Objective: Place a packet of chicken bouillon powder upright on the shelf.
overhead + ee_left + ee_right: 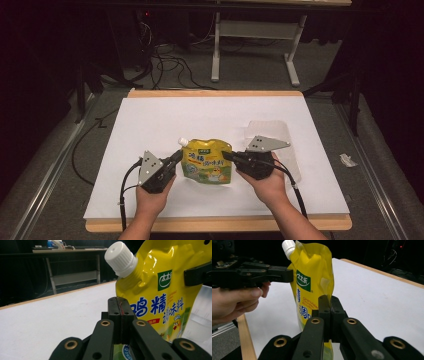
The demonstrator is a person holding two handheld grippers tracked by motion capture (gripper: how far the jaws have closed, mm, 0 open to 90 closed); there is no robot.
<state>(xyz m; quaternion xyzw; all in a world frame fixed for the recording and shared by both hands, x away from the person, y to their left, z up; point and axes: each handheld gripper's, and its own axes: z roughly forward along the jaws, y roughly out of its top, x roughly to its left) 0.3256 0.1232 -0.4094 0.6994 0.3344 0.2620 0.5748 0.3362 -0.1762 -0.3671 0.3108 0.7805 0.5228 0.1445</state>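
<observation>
White paper covered the desk (pixel 150 120) where a yellow spouted seasoning pouch (pixel 207 161) stood upright, both side seams pinched between left gripper (pixel 176 157) and right gripper (pixel 226 155) fingers, apparently steadying it.

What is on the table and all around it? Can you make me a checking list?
Surface: white sheet laid on a wooden table, clean.
Job's things: yellow pouch with a white cap, held upright between the two grippers.
Clutter: clear plastic bag lying flat behind the right gripper; a crumpled scrap on the floor to the right.
Grippers: left gripper jaws shut on the pouch's left edge; right gripper jaws shut on its right edge.
Cables: a black cable trails from each gripper; loose wires on the floor behind the table.
Surroundings: dark room, grey floor, a table frame behind.
</observation>
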